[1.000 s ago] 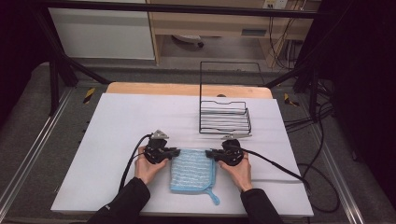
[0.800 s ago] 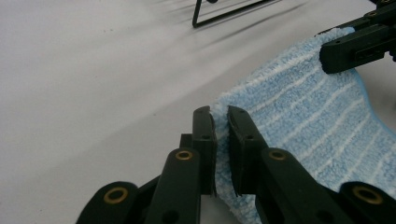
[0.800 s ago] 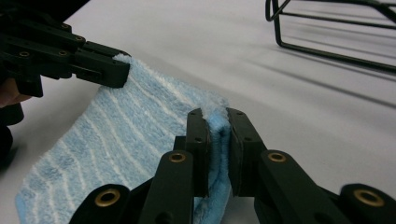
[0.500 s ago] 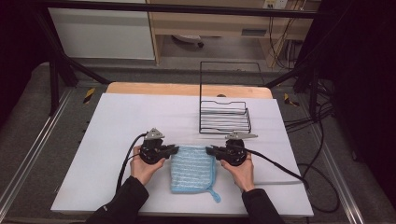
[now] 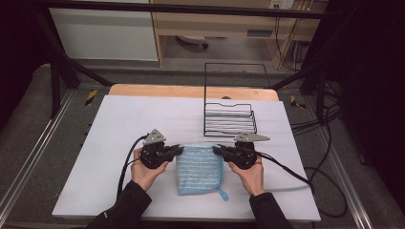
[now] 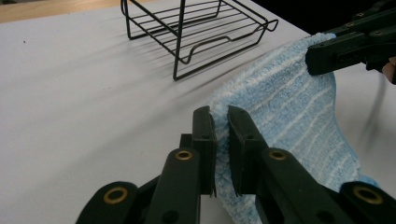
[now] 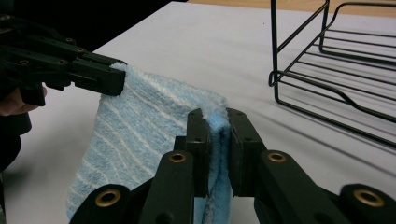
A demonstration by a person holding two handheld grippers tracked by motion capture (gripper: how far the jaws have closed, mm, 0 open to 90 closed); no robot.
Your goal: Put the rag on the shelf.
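Blue striped towel [image 5: 199, 164] pinched at both far corners: left hand-held gripper [image 5: 178, 150] and right hand-held gripper [image 5: 216, 150] each clamped tight, wire rack [image 5: 229, 120] just behind.

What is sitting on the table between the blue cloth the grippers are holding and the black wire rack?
Nothing visible. The left gripper and right gripper each pinch a far corner of the blue cloth; bare white table lies between it and the wire rack.

Fluffy blue terry cloth [image 5: 199, 167], black wire rack [image 5: 229, 119], matt white table [image 5: 114, 129]
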